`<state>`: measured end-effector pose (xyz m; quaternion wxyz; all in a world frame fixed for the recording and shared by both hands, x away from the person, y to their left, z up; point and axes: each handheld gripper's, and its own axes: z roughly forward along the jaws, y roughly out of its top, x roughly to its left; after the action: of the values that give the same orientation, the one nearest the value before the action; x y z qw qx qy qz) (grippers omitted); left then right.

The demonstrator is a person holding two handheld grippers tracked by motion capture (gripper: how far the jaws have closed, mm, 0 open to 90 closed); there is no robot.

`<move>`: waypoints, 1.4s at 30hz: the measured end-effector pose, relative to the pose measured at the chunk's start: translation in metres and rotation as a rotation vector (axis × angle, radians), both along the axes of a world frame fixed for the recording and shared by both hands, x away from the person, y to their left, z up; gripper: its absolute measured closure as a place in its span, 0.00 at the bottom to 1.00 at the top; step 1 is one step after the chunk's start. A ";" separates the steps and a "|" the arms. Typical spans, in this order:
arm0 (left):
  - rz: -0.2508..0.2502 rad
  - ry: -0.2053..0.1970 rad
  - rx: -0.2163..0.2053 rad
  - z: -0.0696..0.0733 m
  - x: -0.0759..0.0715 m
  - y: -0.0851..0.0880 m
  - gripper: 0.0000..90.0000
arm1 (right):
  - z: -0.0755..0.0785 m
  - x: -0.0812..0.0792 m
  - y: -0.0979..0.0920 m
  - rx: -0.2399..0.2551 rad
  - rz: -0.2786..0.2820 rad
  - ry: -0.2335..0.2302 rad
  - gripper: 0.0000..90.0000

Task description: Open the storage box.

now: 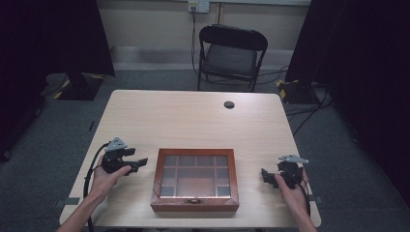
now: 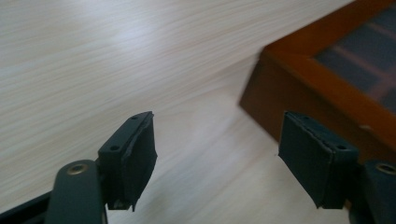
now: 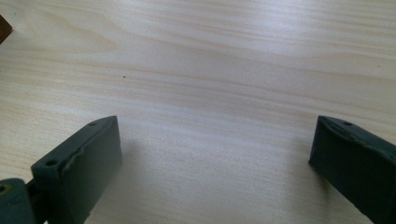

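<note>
A shut wooden box (image 1: pixel 195 179) with a glass-panelled lid divided into compartments lies near the table's front edge, its clasp facing the person. My left gripper (image 1: pixel 141 163) is held just left of the box, jaws pointing at its left side. In the left gripper view it (image 2: pixel 217 158) is open, with bare table between the jaws and the box's corner (image 2: pixel 299 88) close ahead on the right. My right gripper (image 1: pixel 264 175) hovers to the right of the box, pointing towards it. In the right gripper view it (image 3: pixel 215 163) is wide open over bare wood.
The light wooden table (image 1: pixel 193 116) has a dark cable hole (image 1: pixel 229 104) at its far side. A black folding chair (image 1: pixel 229 55) stands behind the table. Dark curtains and stands flank the room. Cables trail from both grippers off the front edge.
</note>
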<state>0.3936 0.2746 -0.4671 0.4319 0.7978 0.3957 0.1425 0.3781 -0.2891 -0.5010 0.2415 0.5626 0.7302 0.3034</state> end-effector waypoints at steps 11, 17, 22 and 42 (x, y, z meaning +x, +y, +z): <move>-0.070 -0.045 -0.018 0.015 -0.014 -0.023 0.34 | 0.000 0.000 0.000 0.001 0.008 0.000 0.01; -0.113 -0.048 -0.036 0.021 -0.022 -0.035 0.35 | 0.000 0.001 0.000 0.001 0.010 0.000 0.01; -0.156 -0.063 -0.044 0.025 -0.029 -0.049 0.37 | 0.000 0.001 0.000 0.002 0.010 0.001 0.01; -0.442 0.039 -0.146 0.039 -0.056 -0.114 0.63 | 0.000 0.001 0.001 0.001 0.009 0.002 0.01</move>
<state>0.3372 0.1609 -0.4280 0.5017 0.8342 0.2288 0.0001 0.3789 -0.2886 -0.5009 0.2392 0.5598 0.7326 0.3045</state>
